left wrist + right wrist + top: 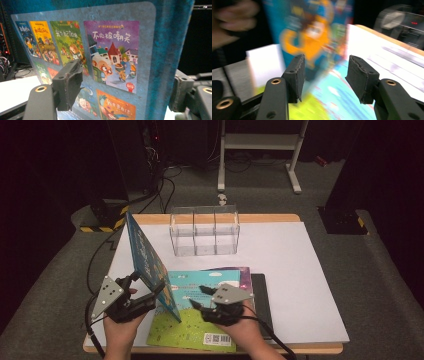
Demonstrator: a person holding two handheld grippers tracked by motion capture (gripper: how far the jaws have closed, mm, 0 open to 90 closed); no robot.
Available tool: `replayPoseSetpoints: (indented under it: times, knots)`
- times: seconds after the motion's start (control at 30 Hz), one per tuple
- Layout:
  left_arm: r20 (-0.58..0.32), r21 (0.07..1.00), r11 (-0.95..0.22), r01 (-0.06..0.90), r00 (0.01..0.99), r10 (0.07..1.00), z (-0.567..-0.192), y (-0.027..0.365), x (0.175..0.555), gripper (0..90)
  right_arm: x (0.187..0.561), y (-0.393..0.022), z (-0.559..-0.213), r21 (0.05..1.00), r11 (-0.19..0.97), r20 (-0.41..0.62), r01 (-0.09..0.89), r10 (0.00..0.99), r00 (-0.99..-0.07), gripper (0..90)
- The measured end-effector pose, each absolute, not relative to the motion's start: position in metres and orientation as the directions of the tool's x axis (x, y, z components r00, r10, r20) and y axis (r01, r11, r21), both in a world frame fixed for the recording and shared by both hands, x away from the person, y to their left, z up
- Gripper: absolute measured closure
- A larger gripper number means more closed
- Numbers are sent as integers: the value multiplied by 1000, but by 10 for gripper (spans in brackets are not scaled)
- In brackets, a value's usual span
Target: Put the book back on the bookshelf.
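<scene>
At the table's left, a blue picture book (148, 261) is held upright on edge between the jaws of the left gripper (145, 287), which are closed on it. One small cover printed on its back reads "不怕被嘲笑". Just right, a green-and-blue book (192, 320) lies flat with a barcode label, under the right gripper (199, 297), whose jaws stand open, empty. Behind, a clear divided organizer (204, 231) is set.
</scene>
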State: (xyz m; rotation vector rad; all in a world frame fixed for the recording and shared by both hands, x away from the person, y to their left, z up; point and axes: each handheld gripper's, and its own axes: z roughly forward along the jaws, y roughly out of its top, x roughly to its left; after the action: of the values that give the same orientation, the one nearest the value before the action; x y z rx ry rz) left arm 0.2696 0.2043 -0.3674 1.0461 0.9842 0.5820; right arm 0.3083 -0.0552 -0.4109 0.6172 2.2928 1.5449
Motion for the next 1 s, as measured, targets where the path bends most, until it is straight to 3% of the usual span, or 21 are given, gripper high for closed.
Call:
replayPoseSetpoints:
  times: [0.37, 0.53, 1.0]
  knots:
    - [-362, 921, 389, 37, 455, 814, -367, 207, 267, 303, 343, -170, -449, 921, 230, 10, 313, 791, -612, 460]
    - [-354, 925, 378, 38, 448, 821, -366, 208, 266, 323, 343, -190, -456, 921, 218, 10, 322, 815, -580, 466]
    - [-330, 937, 349, 33, 419, 846, -364, 214, 265, 385, 346, -197, -459, 918, 196, 31, 345, 833, -553, 476]
